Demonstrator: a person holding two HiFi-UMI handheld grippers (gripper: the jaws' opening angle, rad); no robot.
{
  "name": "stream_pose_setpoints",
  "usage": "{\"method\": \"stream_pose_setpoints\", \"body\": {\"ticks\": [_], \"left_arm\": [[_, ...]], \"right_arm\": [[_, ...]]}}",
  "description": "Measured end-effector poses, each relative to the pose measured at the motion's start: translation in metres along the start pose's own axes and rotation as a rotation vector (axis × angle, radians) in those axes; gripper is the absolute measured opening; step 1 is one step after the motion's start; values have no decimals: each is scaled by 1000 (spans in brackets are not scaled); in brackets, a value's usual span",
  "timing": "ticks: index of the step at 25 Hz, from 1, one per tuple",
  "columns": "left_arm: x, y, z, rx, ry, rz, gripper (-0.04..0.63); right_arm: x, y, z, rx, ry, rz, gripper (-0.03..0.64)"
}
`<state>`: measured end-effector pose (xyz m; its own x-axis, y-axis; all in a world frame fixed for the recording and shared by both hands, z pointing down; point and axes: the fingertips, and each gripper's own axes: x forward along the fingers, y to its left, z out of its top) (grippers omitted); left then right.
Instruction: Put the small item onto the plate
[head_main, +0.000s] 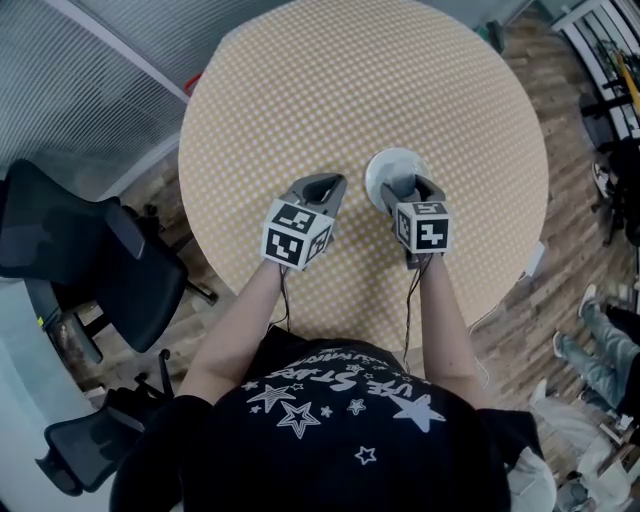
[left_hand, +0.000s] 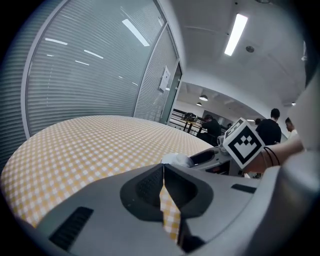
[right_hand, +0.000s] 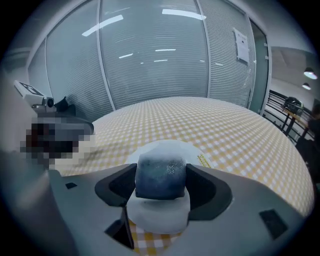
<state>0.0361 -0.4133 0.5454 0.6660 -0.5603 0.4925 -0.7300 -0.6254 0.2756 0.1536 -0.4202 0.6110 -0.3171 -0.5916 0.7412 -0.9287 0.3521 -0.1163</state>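
**A:** Item one, the right claw (right_hand: 161, 186). Contents?

**B:** Clamped on a small dark block (right_hand: 161, 172), blue-grey and a bit frosted on top. There is one jaw on each side face, with the block square between them.

**A:** Where is the block relative to the plate?

**B:** Directly over it. The white plate (head_main: 383, 163) shows ahead of the block and again beneath it, through the gap between the jaws. So the plate lies straight below the claw, not off to either side. I can't tell from here whether the block already rests on it or hangs just above.

**A:** Long axis?

**B:** None to speak of. It looks about as wide as it is tall, so I'd say its turn hardly matters for the set-down.

**A:** Item two, the left claw (head_main: 318, 192).

**B:** Jaws together with nothing held. Only a sliver of checked cloth (left_hand: 170, 215) shows through the seam. It sits just beside the right claw, clear of the plate.

**A:** Nearer hand?

**B:** The right, plainly. It is over the plate.

**A:** Stage of the job?

**B:** Close to done, by my reading. The block needs lowering if there is any gap, then the jaws should part and back away level so the block isn't dragged off the rim.

**A:** Surroundings?

**B:** A round table (head_main: 360, 80) and a dark office chair (head_main: 70, 240) on the floor to its left.
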Motion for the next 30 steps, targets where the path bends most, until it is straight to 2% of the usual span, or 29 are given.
{"method": "stream_pose_setpoints", "body": {"ticks": [7, 16, 21, 24, 30], "left_arm": [[-2, 0, -9, -13, 14, -6, 12], [-7, -6, -12, -38, 15, -16, 14], [-15, -12, -6, -50, -5, -13, 12], [-25, -14, -3, -42, -14, 2, 12], [-46, -32, 14, -38, -73, 21, 12]], "right_arm": [[11, 6, -10, -73, 85, -30, 316], [12, 8, -11, -77, 60, -18, 316], [2, 5, -4, -96, -13, -51, 318], [-13, 13, 5, -104, -63, -33, 318], [-66, 24, 43, -49, -308, -6, 318]]}}
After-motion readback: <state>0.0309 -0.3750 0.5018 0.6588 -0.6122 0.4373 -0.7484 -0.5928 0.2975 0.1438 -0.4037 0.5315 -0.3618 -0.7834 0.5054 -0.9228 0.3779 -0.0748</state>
